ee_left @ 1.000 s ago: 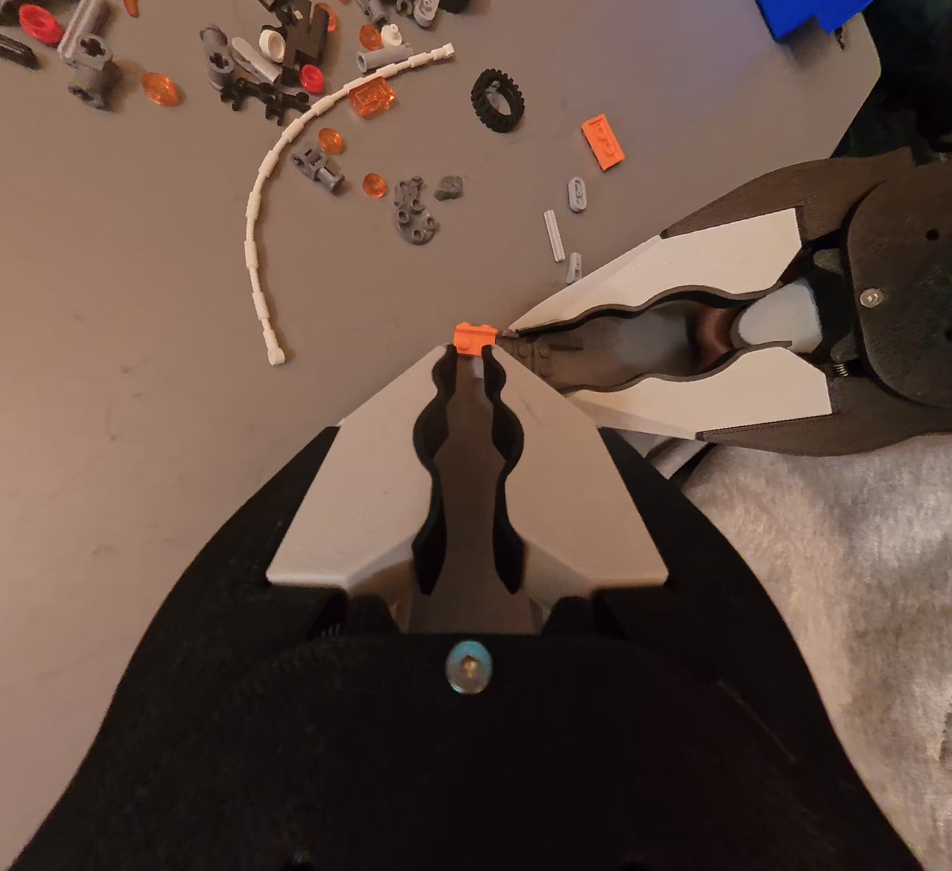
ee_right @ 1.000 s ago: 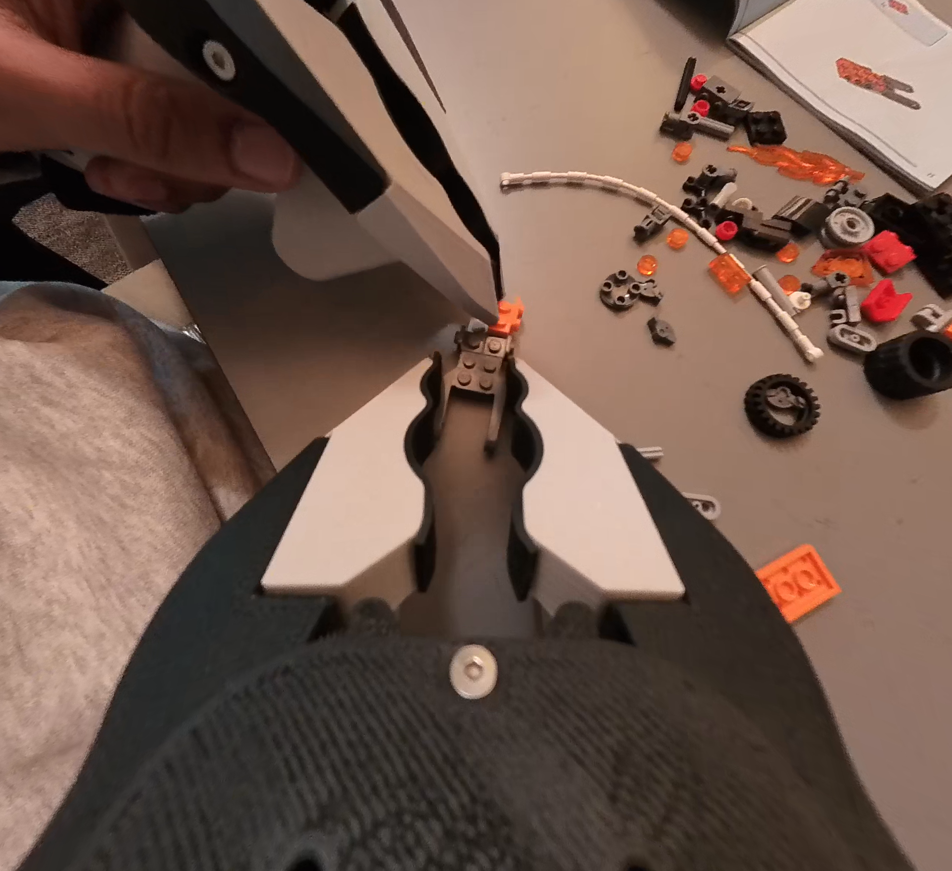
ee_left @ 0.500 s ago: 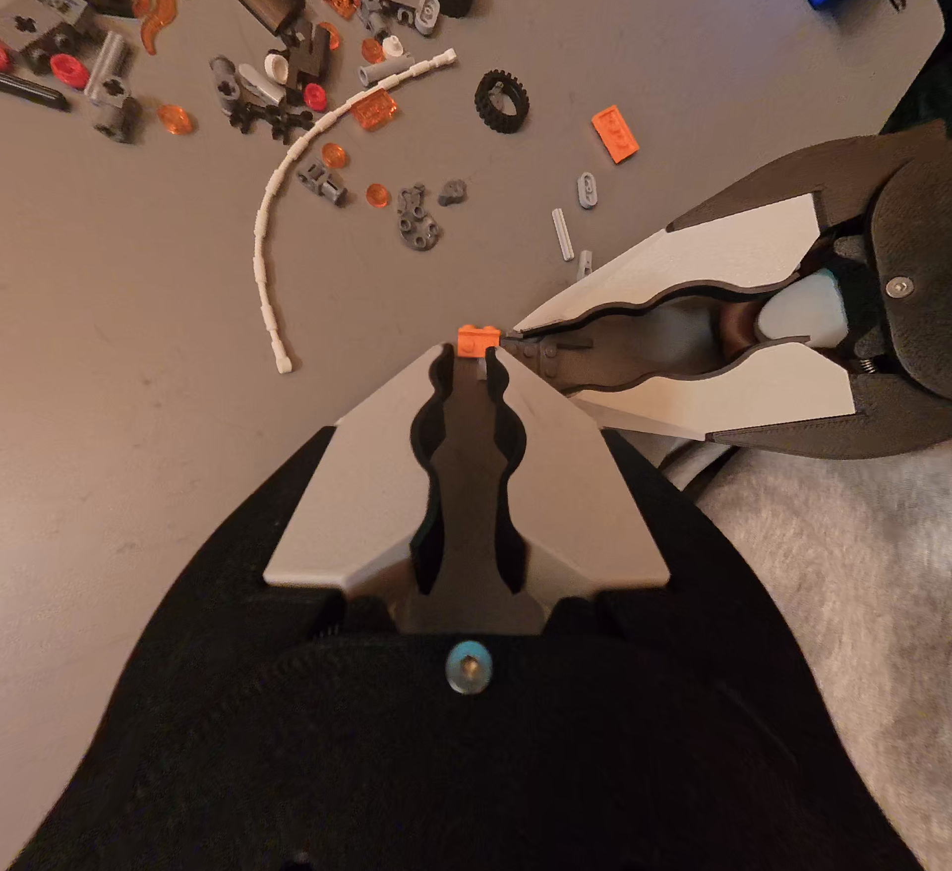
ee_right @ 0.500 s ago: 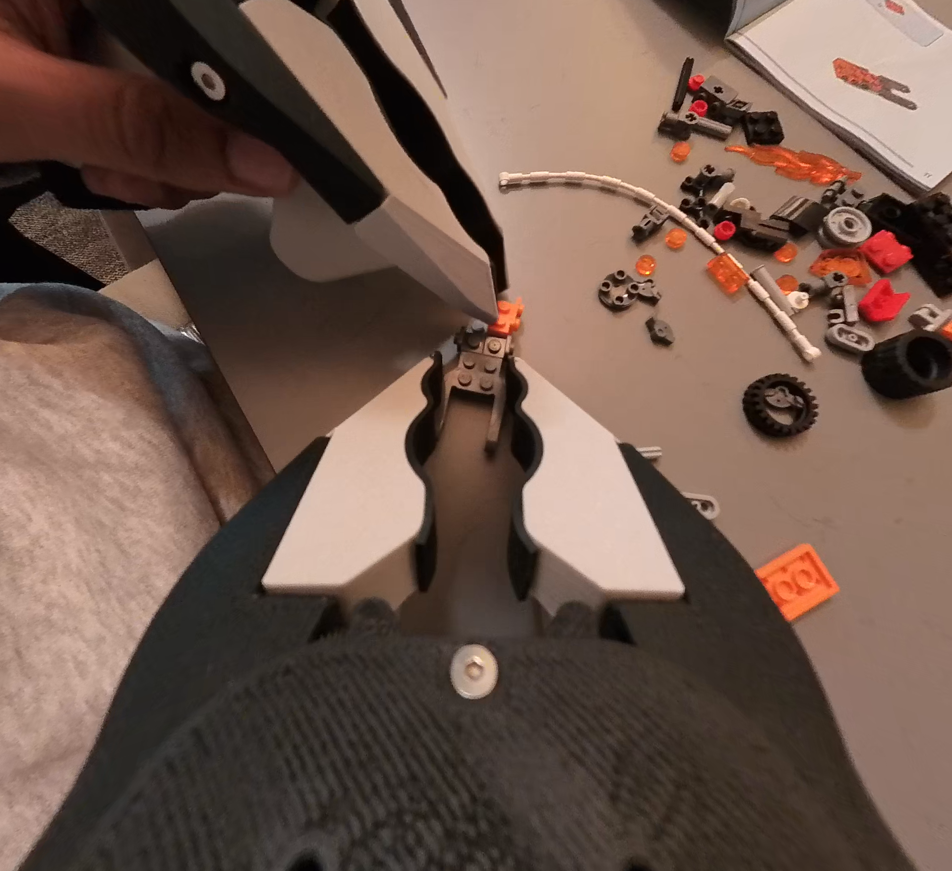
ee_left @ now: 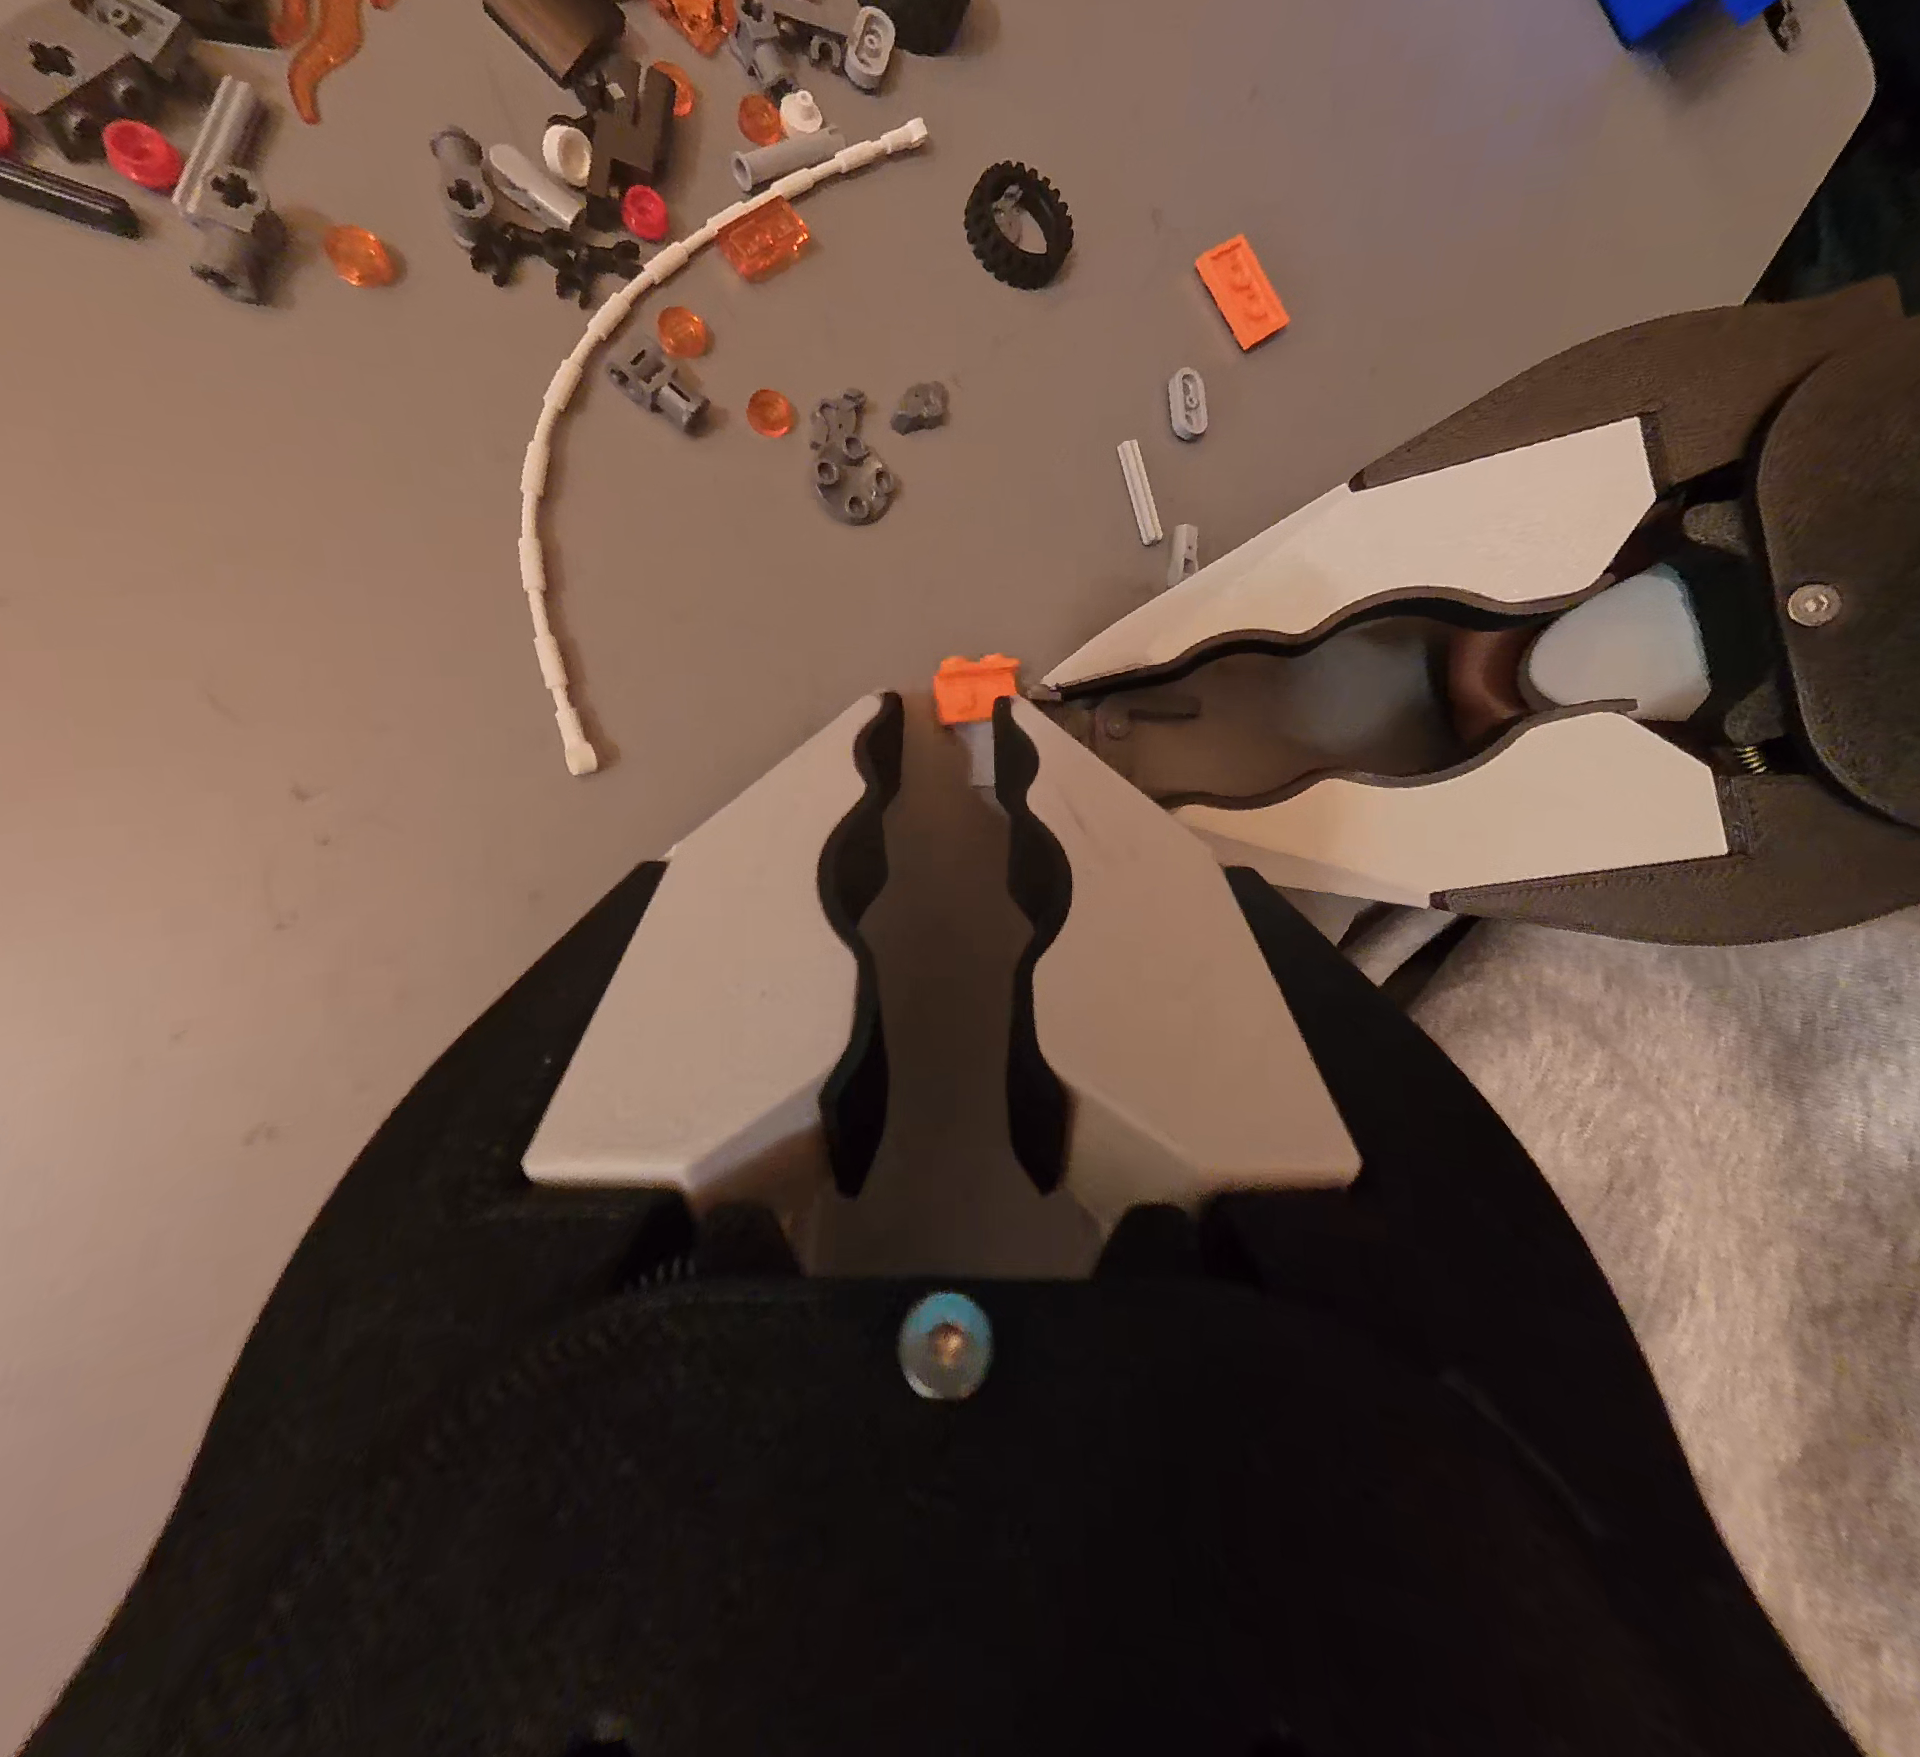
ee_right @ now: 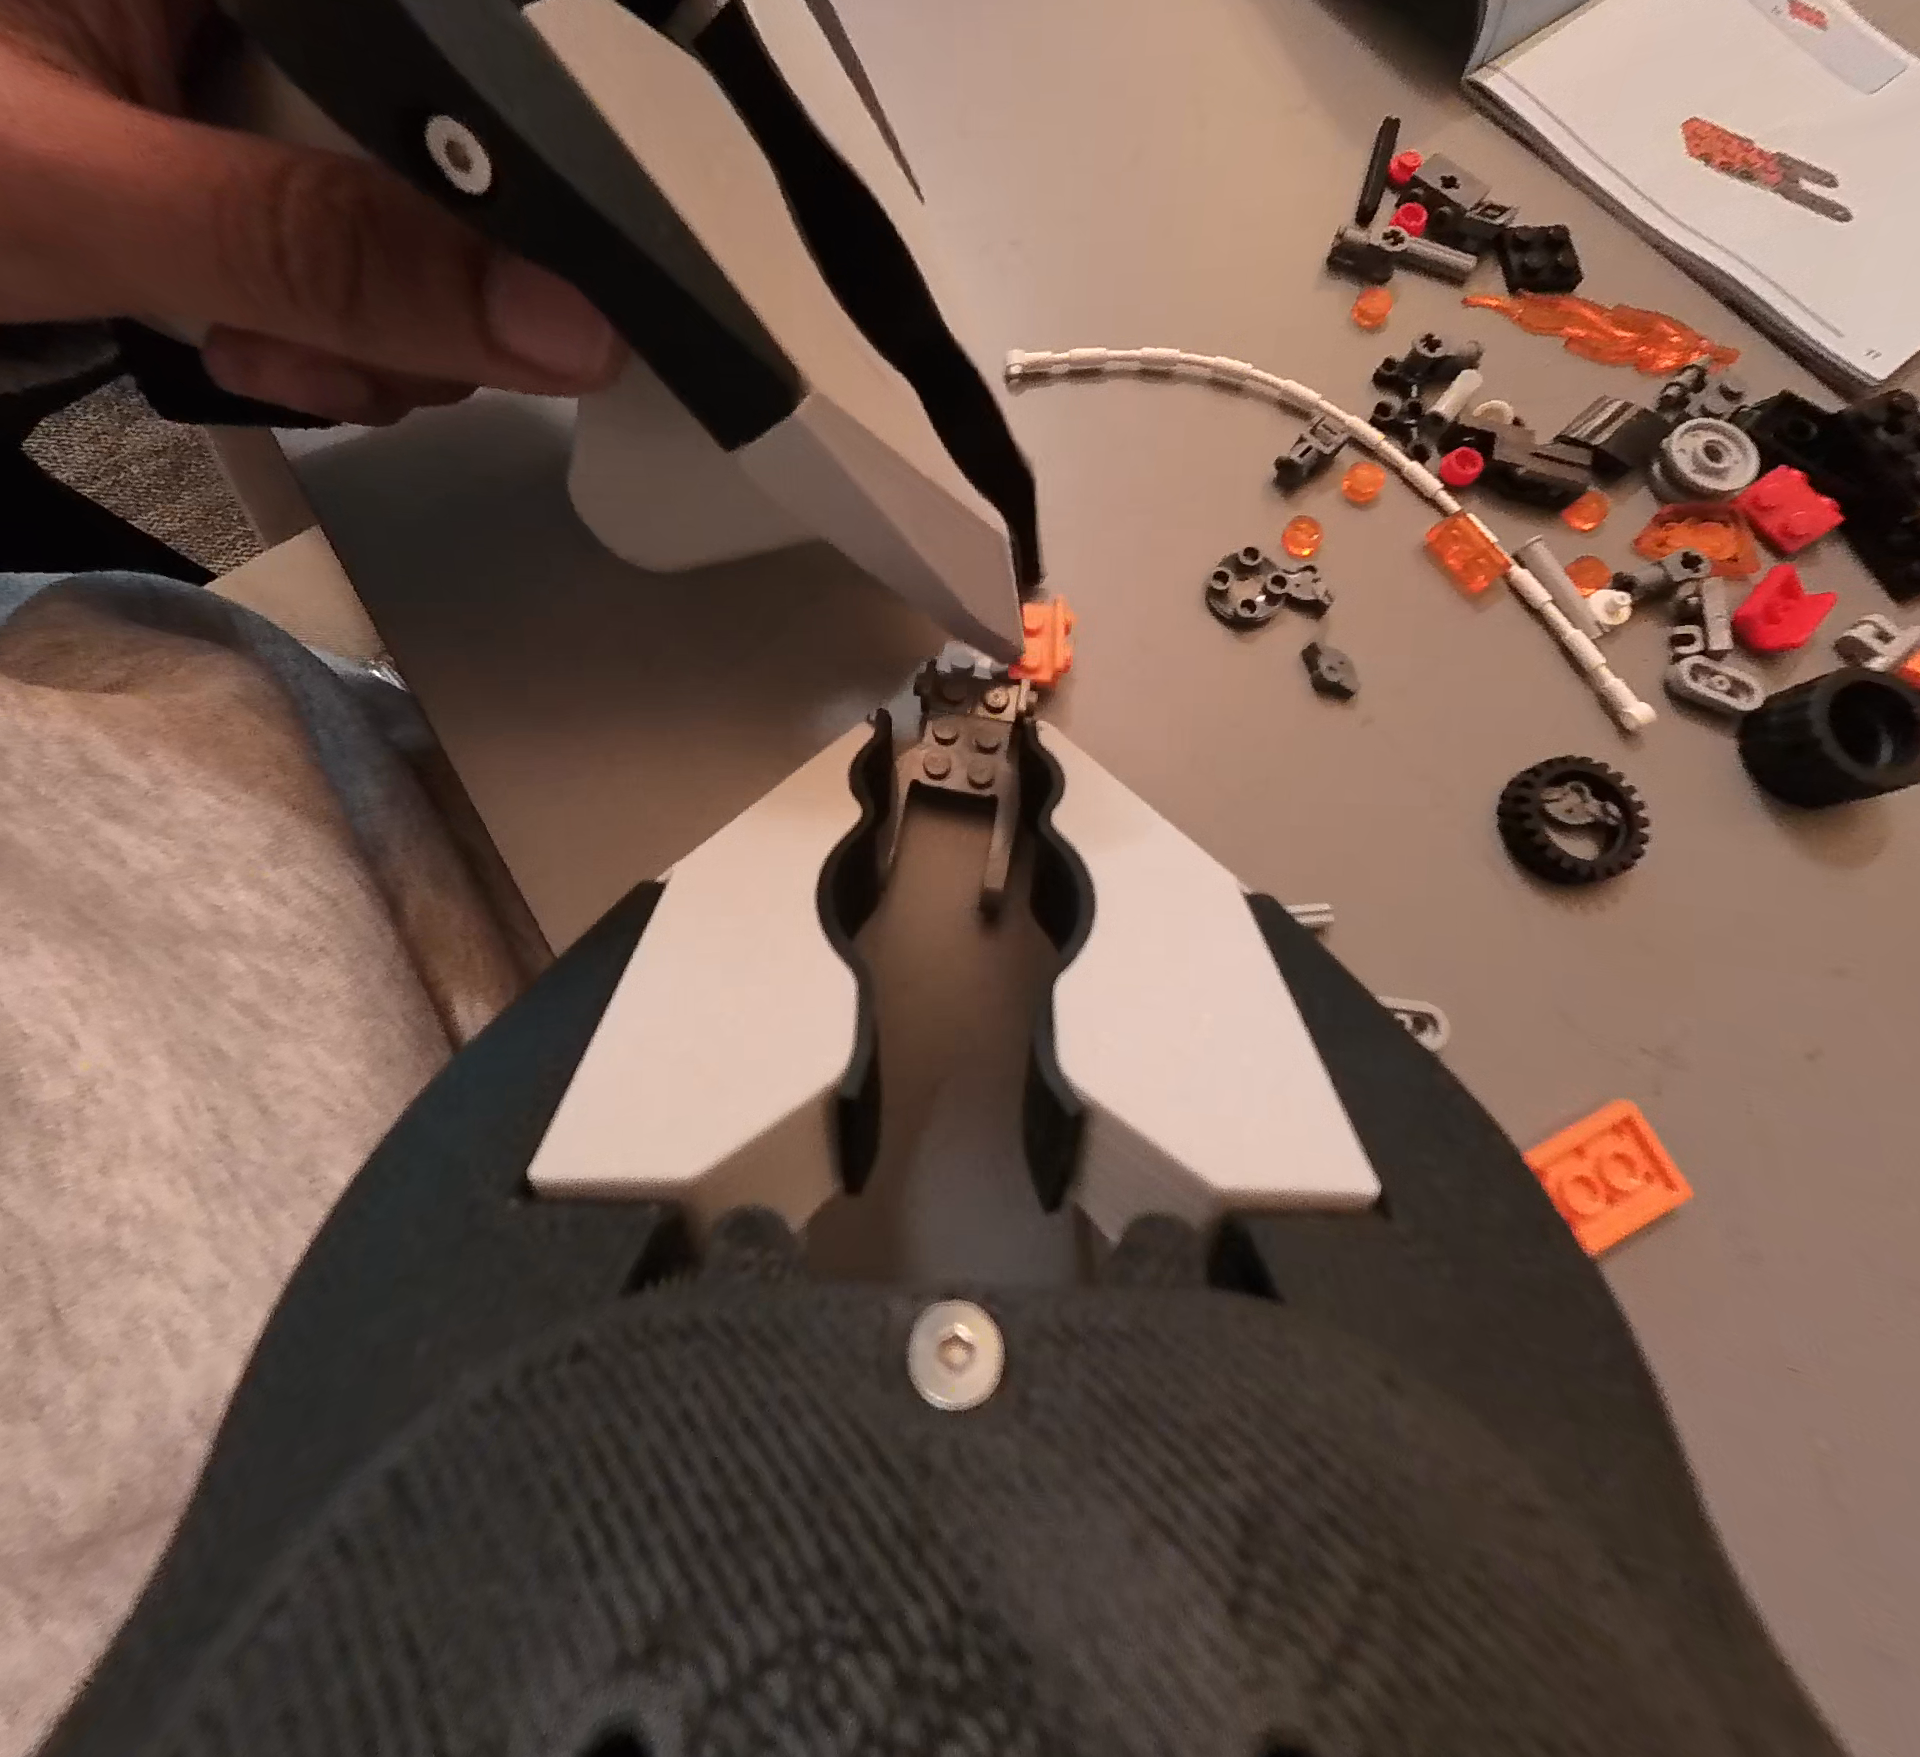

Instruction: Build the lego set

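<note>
My left gripper (ee_left: 945, 710) is shut on a small orange piece (ee_left: 975, 687) at its fingertips. It holds that piece against the front end of a dark grey studded assembly (ee_right: 961, 751). My right gripper (ee_right: 956, 720) is shut on that assembly, and the assembly's two prongs point back between the jaws. In the left wrist view the right gripper (ee_left: 1044, 691) comes in from the right, tip to tip with mine. In the right wrist view the left gripper (ee_right: 1013, 611) comes down from the upper left onto the orange piece (ee_right: 1044, 647). Both are held just above the grey table.
Several loose parts lie on the table (ee_left: 312, 876) beyond the grippers: a white segmented whip (ee_left: 582, 419), a small black tyre (ee_left: 1018, 224), a big tyre (ee_right: 1839, 741) and an orange plate (ee_right: 1605, 1177). An open instruction booklet (ee_right: 1662, 45) lies far right. A hand (ee_right: 260, 232) holds the left gripper. Grey clothing (ee_left: 1662, 1188) is near. The grippers are tip to tip, or close to it.
Both grippers keep their grip and the two pieces stay touching. The left gripper has tilted steeper and shifted slightly, so the loose parts sit lower in its view.
</note>
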Available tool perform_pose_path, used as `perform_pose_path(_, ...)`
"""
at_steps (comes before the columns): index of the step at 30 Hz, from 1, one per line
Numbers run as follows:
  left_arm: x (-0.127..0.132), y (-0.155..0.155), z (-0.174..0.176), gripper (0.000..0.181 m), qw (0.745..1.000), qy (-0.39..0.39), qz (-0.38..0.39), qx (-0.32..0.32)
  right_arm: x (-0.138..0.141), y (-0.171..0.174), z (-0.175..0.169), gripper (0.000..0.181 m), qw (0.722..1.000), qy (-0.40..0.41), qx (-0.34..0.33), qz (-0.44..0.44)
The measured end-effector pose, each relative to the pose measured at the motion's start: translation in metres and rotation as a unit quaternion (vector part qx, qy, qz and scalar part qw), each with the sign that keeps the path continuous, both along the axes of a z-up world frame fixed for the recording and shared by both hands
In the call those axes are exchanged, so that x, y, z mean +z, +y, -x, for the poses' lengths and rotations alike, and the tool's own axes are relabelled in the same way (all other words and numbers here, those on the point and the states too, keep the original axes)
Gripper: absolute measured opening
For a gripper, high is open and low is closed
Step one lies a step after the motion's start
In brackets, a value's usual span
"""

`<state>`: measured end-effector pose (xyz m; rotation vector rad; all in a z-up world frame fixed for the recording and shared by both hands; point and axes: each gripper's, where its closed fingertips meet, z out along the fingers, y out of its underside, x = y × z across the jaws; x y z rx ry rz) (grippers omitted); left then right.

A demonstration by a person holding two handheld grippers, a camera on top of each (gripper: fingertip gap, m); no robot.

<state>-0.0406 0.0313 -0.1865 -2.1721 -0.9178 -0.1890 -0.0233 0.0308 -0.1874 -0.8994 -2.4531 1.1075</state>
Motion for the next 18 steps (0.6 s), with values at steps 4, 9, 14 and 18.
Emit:
perform_pose_path(4,0.0,-0.0007,-0.0016,0.018,1.0,0.001,0.004,-0.002,0.0,0.0,-0.0001,0.023,1.0,0.0,0.0,0.0)
perform_pose_path(9,-0.0002,-0.0005,-0.004,0.014,1.0,-0.004,0.002,-0.007,0.0,-0.0001,-0.0001,0.023,1.0,0.001,0.0,0.0)
perform_pose_path(14,-0.0004,0.0007,-0.0063,0.011,1.0,-0.016,-0.009,-0.01,0.0001,0.0,0.0,0.023,1.0,0.001,0.0,-0.001)
perform_pose_path(18,-0.0002,0.0006,-0.0066,0.01,1.0,-0.021,-0.016,-0.011,0.0001,0.0,0.0,0.023,1.0,0.001,0.0,-0.001)
